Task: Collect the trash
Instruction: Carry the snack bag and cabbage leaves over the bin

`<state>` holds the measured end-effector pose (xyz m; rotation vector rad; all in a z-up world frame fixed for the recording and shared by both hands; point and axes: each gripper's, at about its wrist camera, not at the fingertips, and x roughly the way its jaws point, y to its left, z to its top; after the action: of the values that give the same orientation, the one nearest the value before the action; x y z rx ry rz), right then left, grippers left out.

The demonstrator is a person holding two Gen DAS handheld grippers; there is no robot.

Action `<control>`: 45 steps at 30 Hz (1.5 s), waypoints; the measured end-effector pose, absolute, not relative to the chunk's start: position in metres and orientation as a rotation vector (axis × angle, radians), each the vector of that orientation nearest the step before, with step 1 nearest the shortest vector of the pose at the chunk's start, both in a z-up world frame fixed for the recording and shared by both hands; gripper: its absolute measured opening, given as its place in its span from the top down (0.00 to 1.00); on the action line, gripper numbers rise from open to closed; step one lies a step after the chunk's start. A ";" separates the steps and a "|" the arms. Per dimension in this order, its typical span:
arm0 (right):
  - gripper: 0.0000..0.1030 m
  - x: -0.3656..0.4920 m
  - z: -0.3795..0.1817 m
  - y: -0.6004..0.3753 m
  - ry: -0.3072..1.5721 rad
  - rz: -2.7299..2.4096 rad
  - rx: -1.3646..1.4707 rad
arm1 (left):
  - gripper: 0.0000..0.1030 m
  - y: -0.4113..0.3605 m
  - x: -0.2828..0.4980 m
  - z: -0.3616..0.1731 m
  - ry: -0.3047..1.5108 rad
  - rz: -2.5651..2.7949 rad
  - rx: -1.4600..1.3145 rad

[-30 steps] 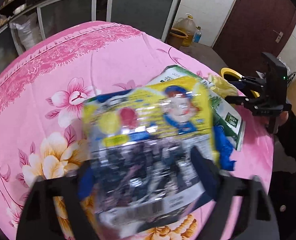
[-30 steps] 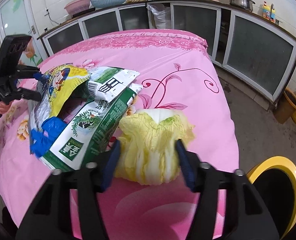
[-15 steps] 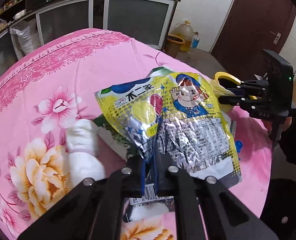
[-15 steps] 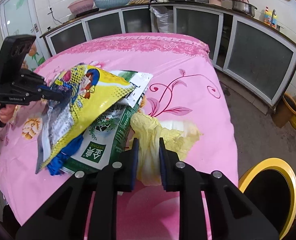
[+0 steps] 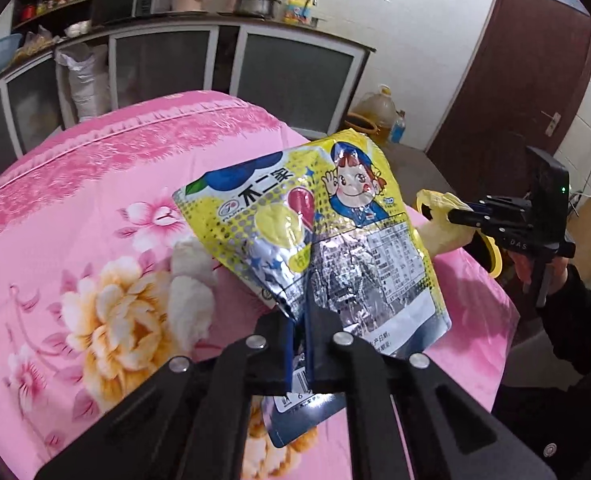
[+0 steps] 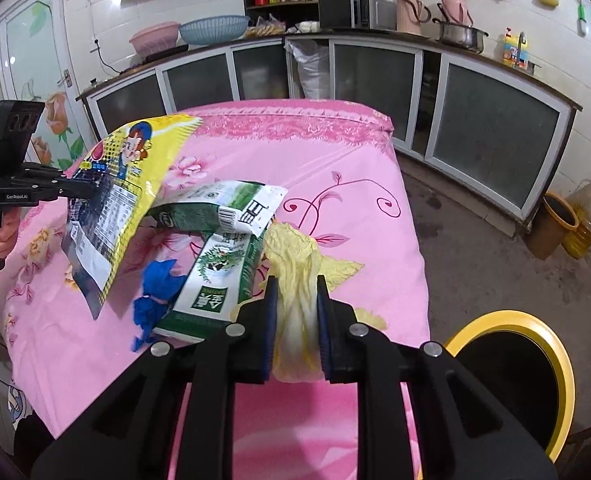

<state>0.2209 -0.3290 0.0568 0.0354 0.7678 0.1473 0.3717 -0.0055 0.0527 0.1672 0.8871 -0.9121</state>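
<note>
A pink floral tablecloth [image 6: 359, 184] is spread beneath both grippers. A yellow candy bag [image 5: 319, 240] is pinched, lifted, by the left gripper [image 5: 300, 344]. A wilted cabbage leaf [image 6: 295, 280] is clamped by the right gripper [image 6: 295, 320]; just left of it, a green carton [image 6: 215, 284] is seen lying.

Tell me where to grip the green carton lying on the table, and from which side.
Grip the green carton across its narrow width at the near end hanging towards the table edge, coming from the right gripper's side. It lies flat and long; the white-and-green bag overlaps its far end and the blue wrapper crowds its left.
</note>
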 end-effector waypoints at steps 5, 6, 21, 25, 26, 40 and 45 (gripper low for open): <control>0.84 0.203 0.070 -0.327 0.740 0.146 0.035 | 0.97 0.010 0.357 0.071 0.852 -0.892 0.148; 0.84 0.199 0.072 -0.327 0.736 0.147 0.038 | 0.97 0.012 0.354 0.074 0.845 -0.886 0.148; 0.84 0.142 0.104 -0.361 0.657 0.075 0.082 | 0.97 0.005 0.311 0.114 0.758 -0.890 0.118; 0.84 0.124 0.114 -0.383 0.630 0.036 0.094 | 0.97 -0.020 0.306 0.119 0.749 -0.926 0.125; 0.84 0.121 0.115 -0.389 0.624 0.025 0.097 | 0.97 -0.029 0.305 0.120 0.747 -0.939 0.129; 0.84 0.077 0.102 -0.482 0.619 -0.179 0.172 | 0.97 -0.158 0.300 0.110 0.764 -1.131 0.175; 0.84 0.071 0.093 -0.506 0.628 -0.246 0.186 | 0.97 -0.206 0.299 0.101 0.782 -1.182 0.195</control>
<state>0.0706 -0.5057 0.0929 0.1860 0.6283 -0.2462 0.2986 -0.2057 0.1007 0.1951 0.7819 -1.1821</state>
